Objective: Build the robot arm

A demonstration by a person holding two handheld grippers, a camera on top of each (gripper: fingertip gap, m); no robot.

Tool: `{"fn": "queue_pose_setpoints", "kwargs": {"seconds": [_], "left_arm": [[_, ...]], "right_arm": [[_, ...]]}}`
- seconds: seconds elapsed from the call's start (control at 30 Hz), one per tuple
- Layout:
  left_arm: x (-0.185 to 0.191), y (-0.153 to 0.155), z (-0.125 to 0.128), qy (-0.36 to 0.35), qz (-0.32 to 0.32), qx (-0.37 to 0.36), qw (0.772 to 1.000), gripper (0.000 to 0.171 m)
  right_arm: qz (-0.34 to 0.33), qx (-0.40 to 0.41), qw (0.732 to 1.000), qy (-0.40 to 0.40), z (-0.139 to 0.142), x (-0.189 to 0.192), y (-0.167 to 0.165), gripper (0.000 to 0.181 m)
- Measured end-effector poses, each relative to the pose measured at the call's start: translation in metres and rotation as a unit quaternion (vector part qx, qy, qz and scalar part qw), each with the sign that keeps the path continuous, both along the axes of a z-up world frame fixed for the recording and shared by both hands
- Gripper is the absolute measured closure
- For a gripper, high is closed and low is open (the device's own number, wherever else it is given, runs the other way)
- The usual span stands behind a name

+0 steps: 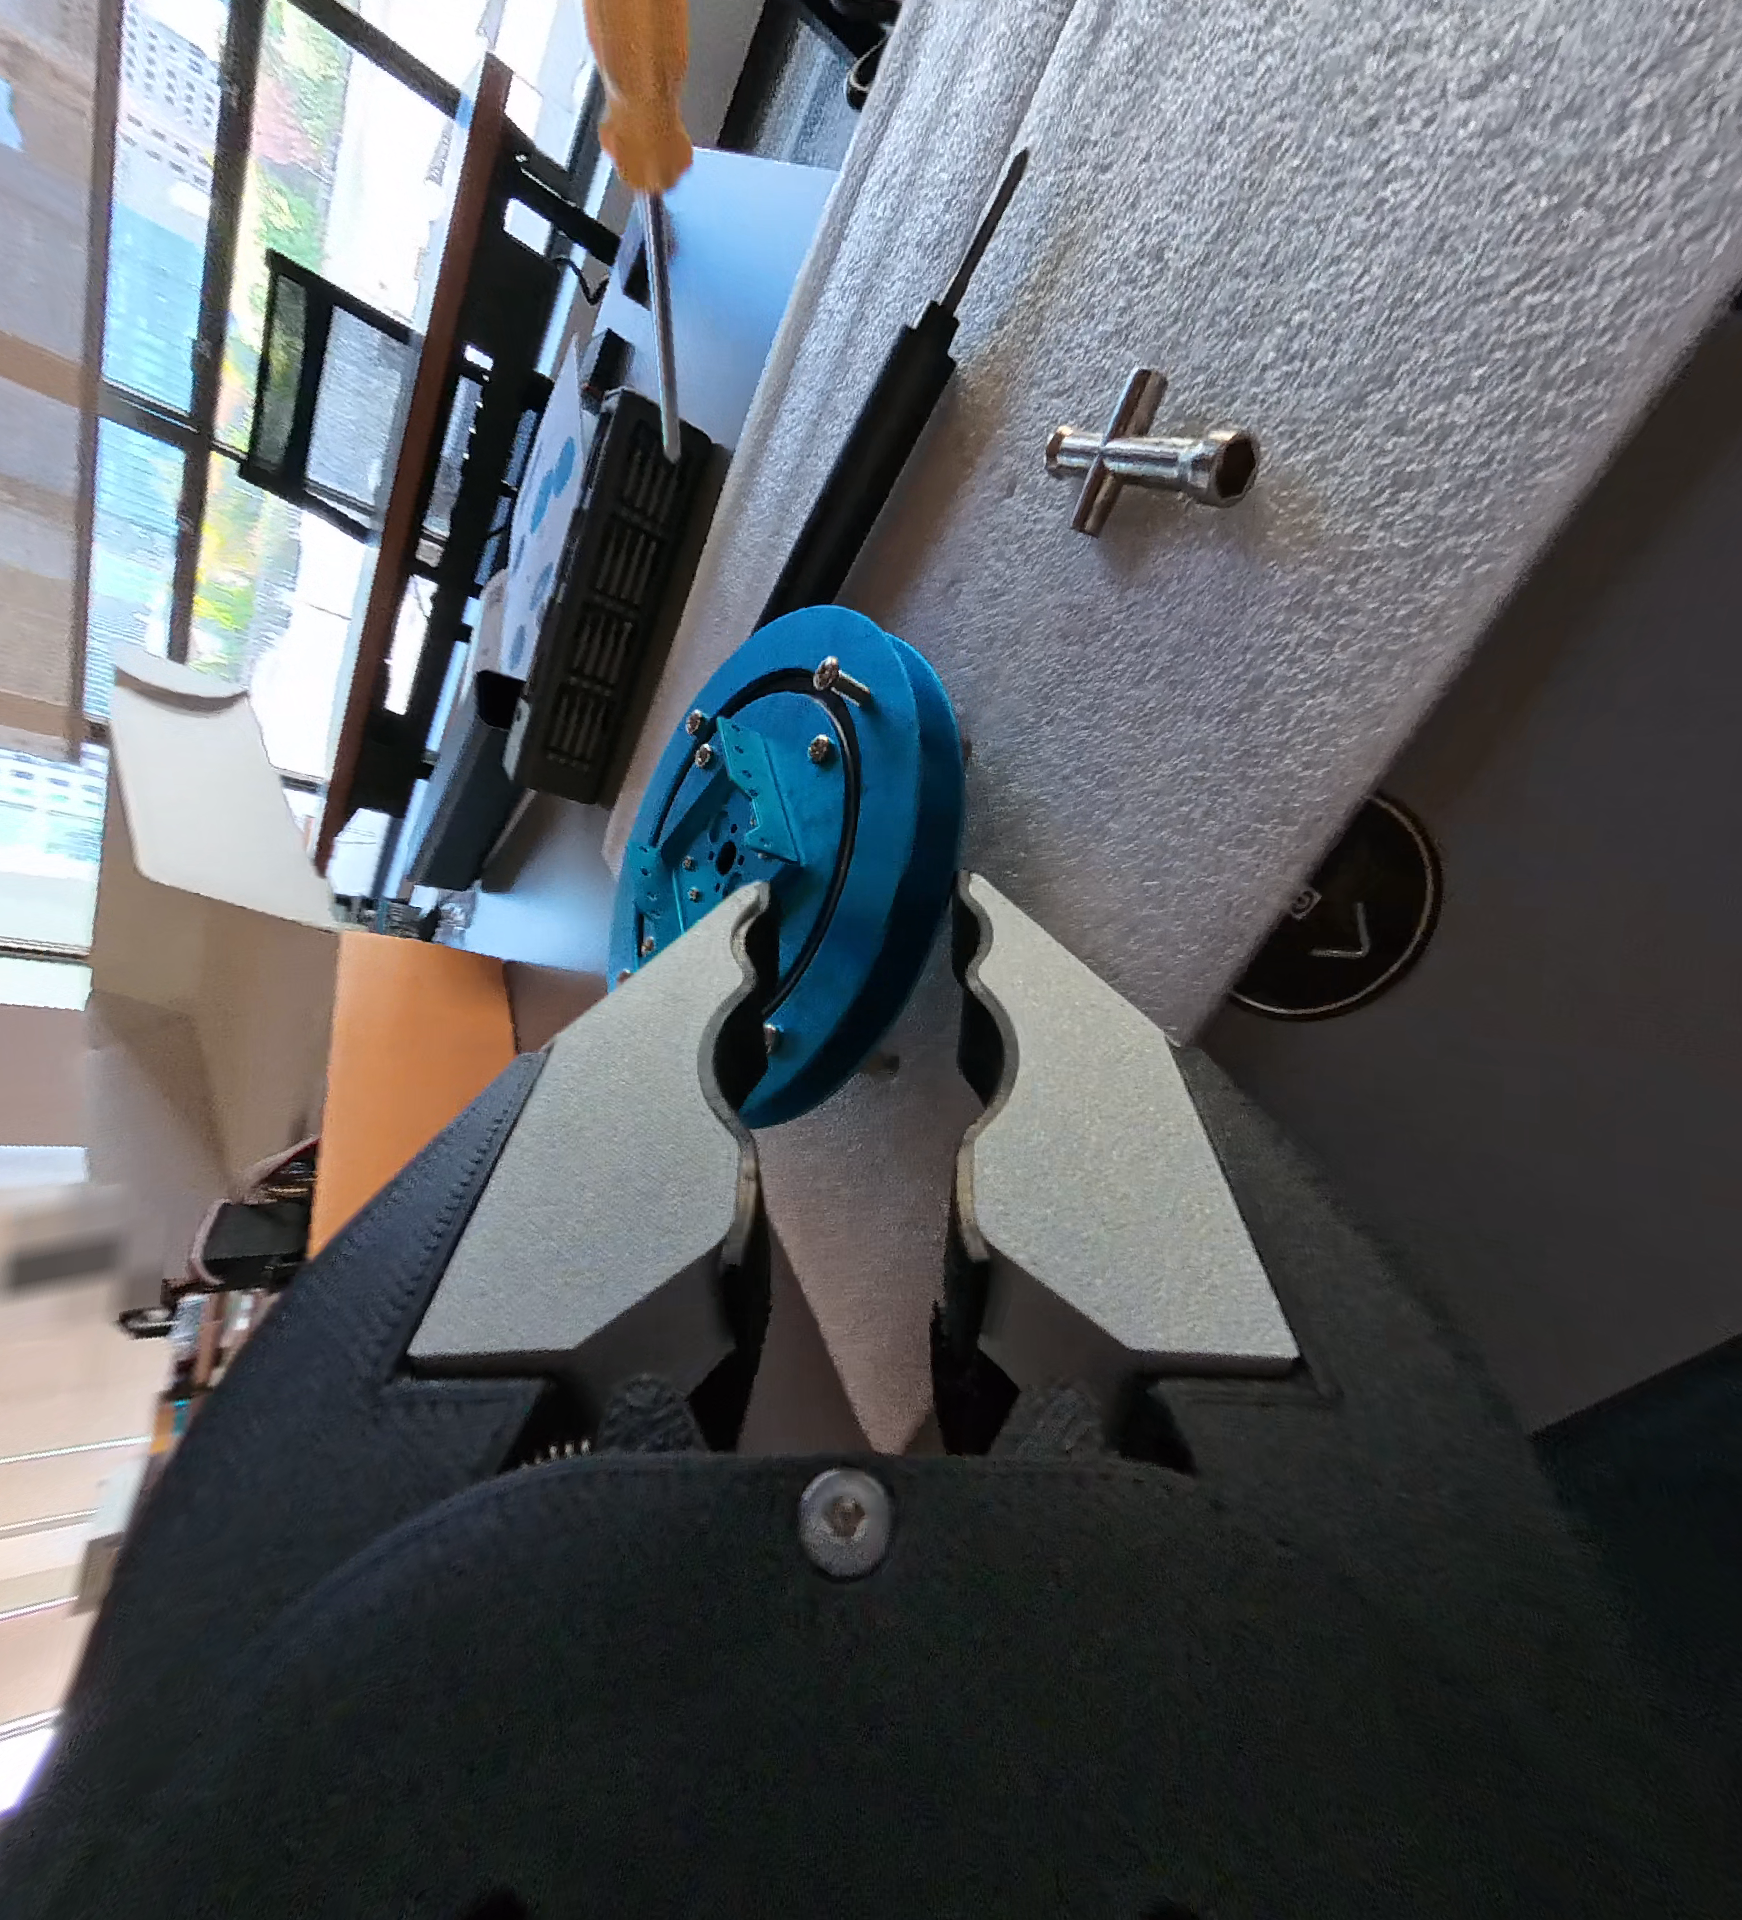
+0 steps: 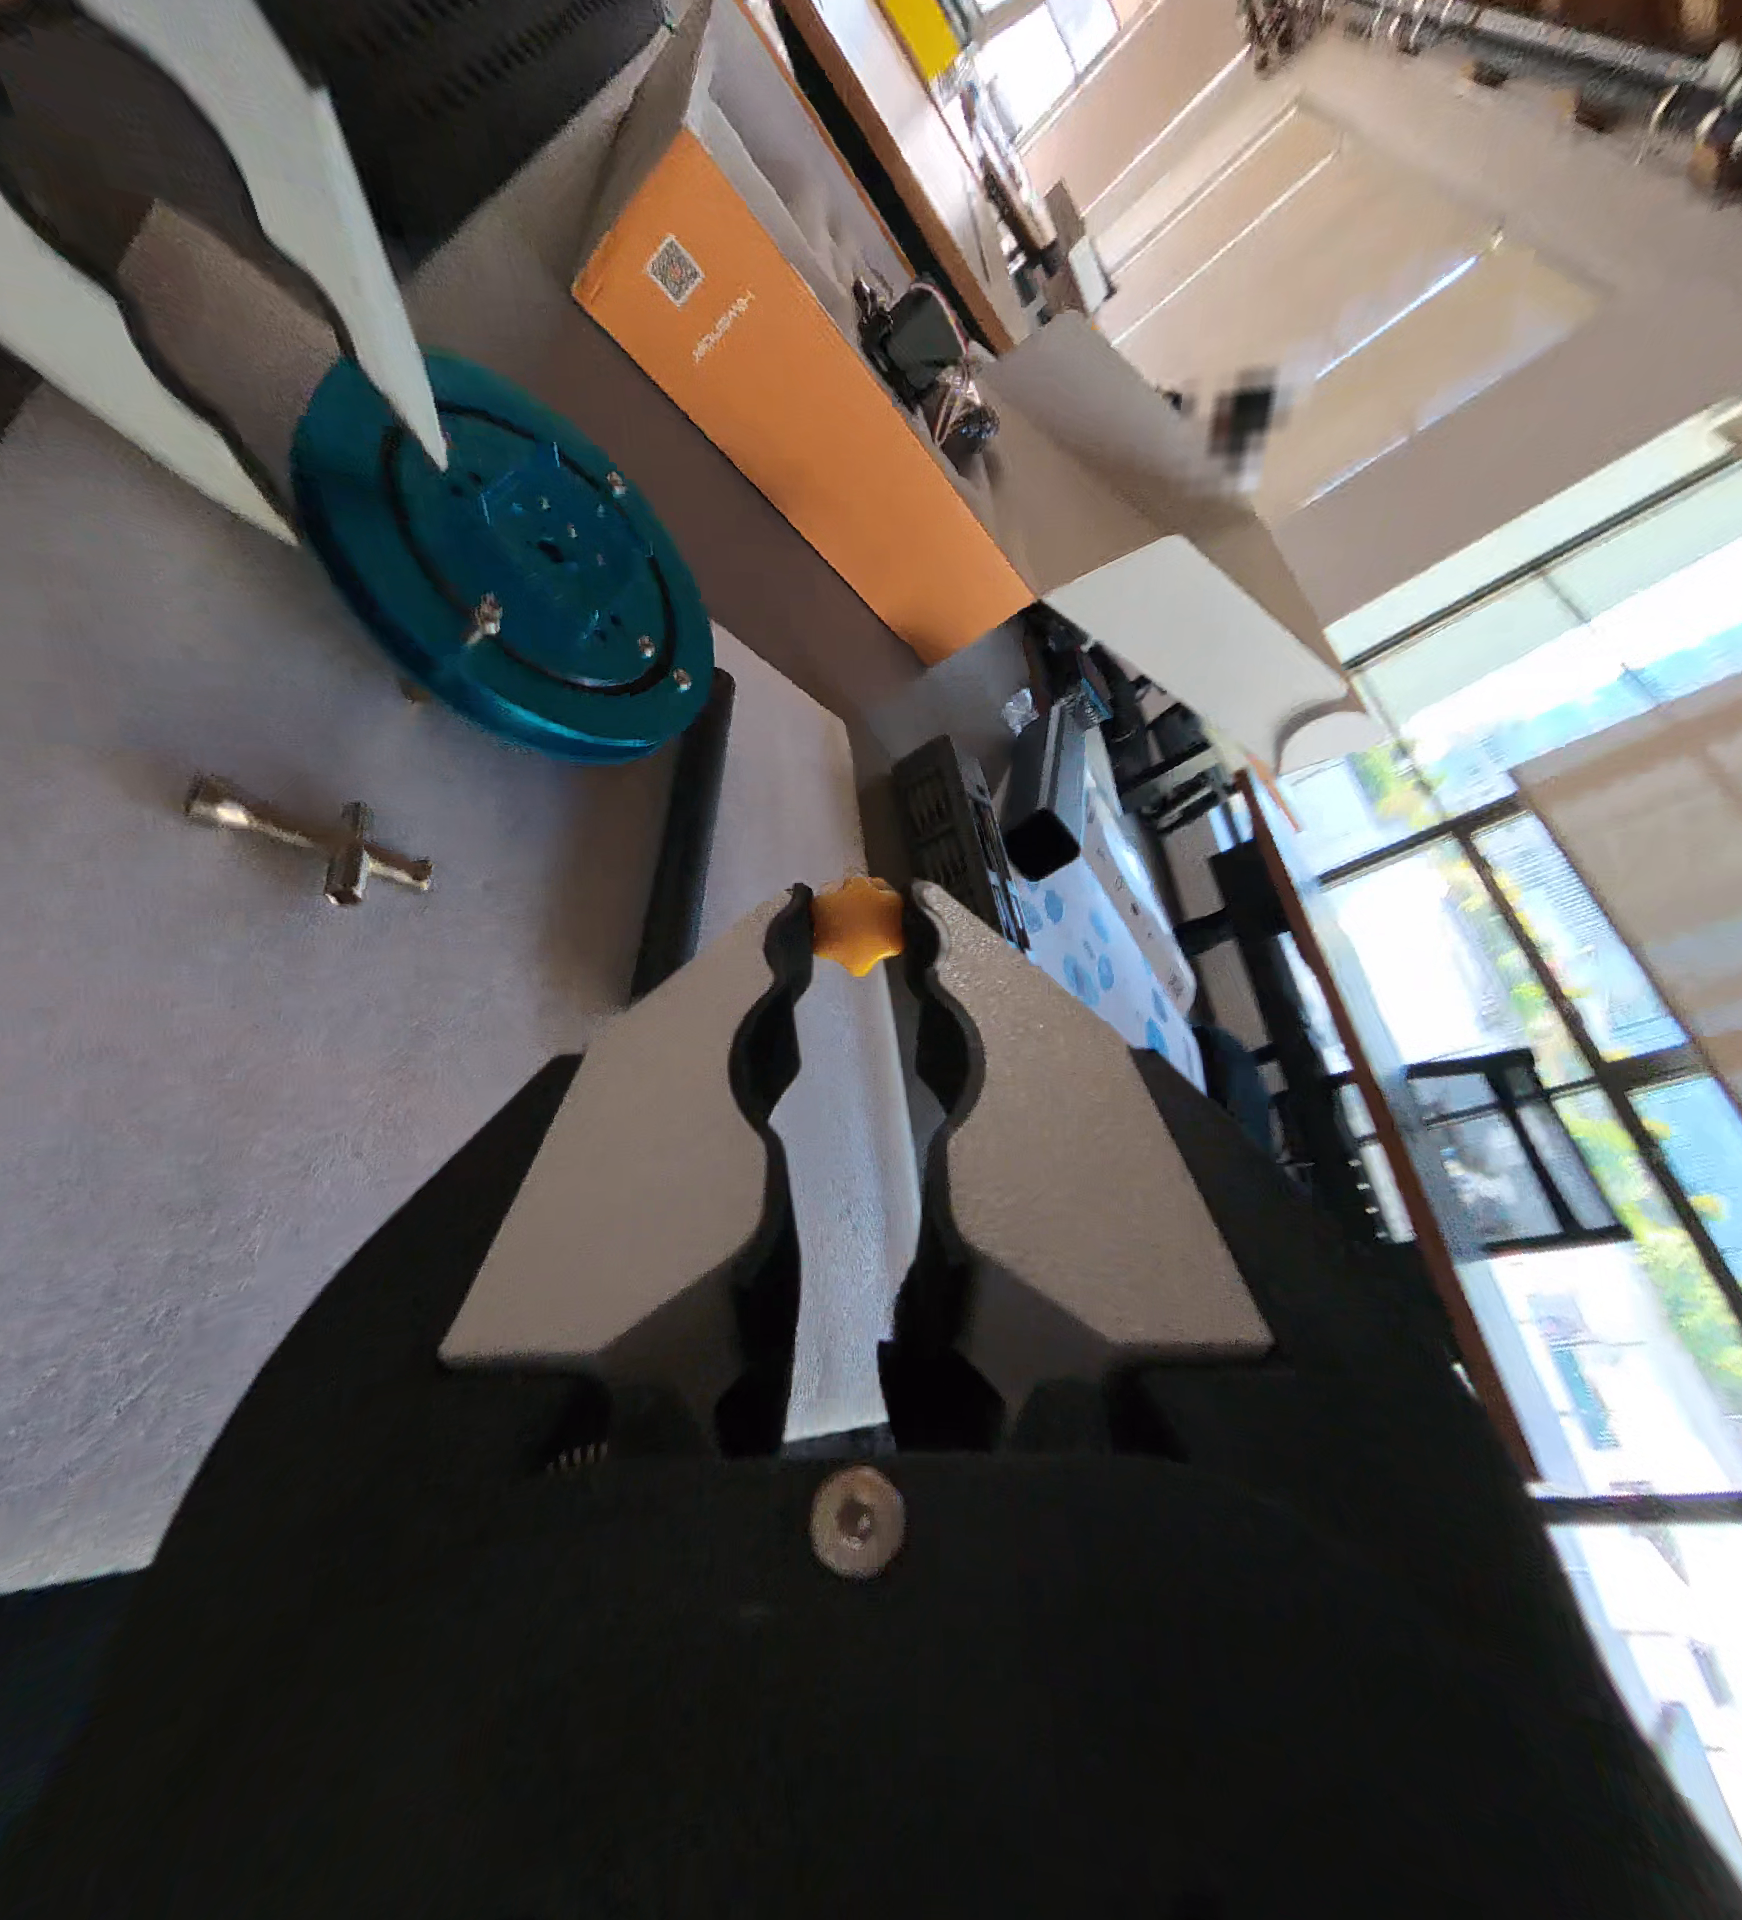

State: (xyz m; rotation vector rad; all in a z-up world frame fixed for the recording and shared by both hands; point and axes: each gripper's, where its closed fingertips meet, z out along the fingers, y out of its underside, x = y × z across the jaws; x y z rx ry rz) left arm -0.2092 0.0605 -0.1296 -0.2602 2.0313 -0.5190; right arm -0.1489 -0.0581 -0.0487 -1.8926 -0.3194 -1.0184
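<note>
A round blue anodised-metal disc (image 1: 794,862), grooved at its rim and studded with small screws, is gripped at its edge by the left gripper (image 1: 862,914) and lies on grainy white foam sheet (image 1: 1314,312). An orange fluted plastic screwdriver handle (image 2: 854,925) is clamped between the wavy pads of the right gripper (image 2: 856,914); its steel shaft is seen in the left wrist view. A chrome cross-shaped socket wrench (image 1: 1147,452) and what appears to be a slim black screwdriver (image 1: 877,436) lie near the disc.
</note>
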Motion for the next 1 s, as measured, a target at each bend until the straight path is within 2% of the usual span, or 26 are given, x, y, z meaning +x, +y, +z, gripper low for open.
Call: {"fn": "queue_pose_setpoints", "kwargs": {"seconds": [0.1,0.27,0.37,0.5,0.63,0.7,0.87,1.0], "left_arm": [[-0.001,-0.001,-0.001,-0.014,-0.005,0.027,1.000,0.152],[-0.002,0.003,0.000,-0.002,0.005,0.003,1.000,0.152],[0.000,0.005,0.002,0.000,0.011,-0.006,1.000,0.152],[0.001,0.008,0.011,-0.012,0.014,-0.019,1.000,0.153],[0.003,0.013,0.022,-0.011,0.014,-0.050,0.999,0.154],[0.005,0.015,0.026,-0.010,0.013,-0.058,0.998,0.155],[0.007,0.023,0.034,-0.003,0.015,-0.084,0.996,0.155],[0.006,0.028,0.037,0.001,0.017,-0.080,0.997,0.155]], "right_arm": [[-0.017,-0.012,1.000,-0.020,-0.023,0.019,0.000,0.166],[0.015,0.049,0.996,0.068,-0.028,0.035,0.010,0.166],[0.054,0.057,0.986,0.144,-0.033,0.036,0.014,0.164],[0.053,-0.004,0.961,0.271,-0.066,0.034,0.003,0.151],[0.033,-0.069,0.943,0.324,-0.098,0.033,-0.008,0.146],[0.037,-0.050,0.938,0.342,-0.097,0.033,-0.007,0.147],[0.053,-0.043,0.891,0.449,-0.098,0.025,-0.008,0.132],[0.071,-0.034,0.863,0.499,-0.090,0.021,-0.008,0.124]]}}
